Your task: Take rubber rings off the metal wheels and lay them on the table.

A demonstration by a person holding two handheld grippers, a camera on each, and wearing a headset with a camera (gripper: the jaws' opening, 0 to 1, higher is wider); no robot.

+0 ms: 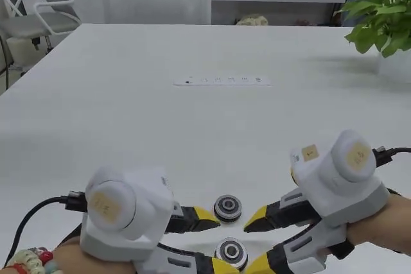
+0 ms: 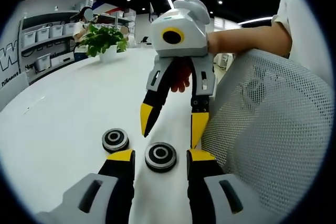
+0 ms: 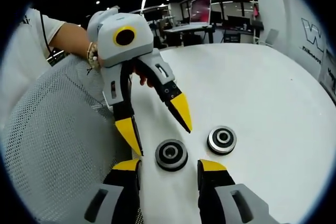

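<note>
Left claw [image 3: 157, 127]: wide open and empty. It enters the head view from 8 o'clock, with its jaws low over the table [image 1: 128, 107].
Right claw [image 2: 172, 128]: also wide open and empty, entering from 4 o'clock. Its yellow tips face the left claw's tips, near but apart.
Near wheel [image 1: 231, 252]: lies flat on the table at 6 o'clock in the head view, between the two jaws of each claw. In both gripper views I see bare table on either side of it, so I read no jaw as touching it.
Far wheel [image 1: 227, 207]: lies flat at 12 o'clock of the near wheel, just beside it but apart. It sits outside both claws, just past their farther jaw tips.
Rings [image 2: 148, 158]: dark bands round the wheels, one on each.
Socket strip [image 1: 221, 81]: set flat in the white table at 12 o'clock, well beyond the wheels.
Plant [image 1: 379, 11]: green leaves at 2 o'clock, by the table's far right edge.
Chair [image 2: 262, 129]: its grey mesh back is close beside the claws in both gripper views.
Bracelet [image 1: 26, 262]: beads on the left wrist, at 7 o'clock in the head view.
</note>
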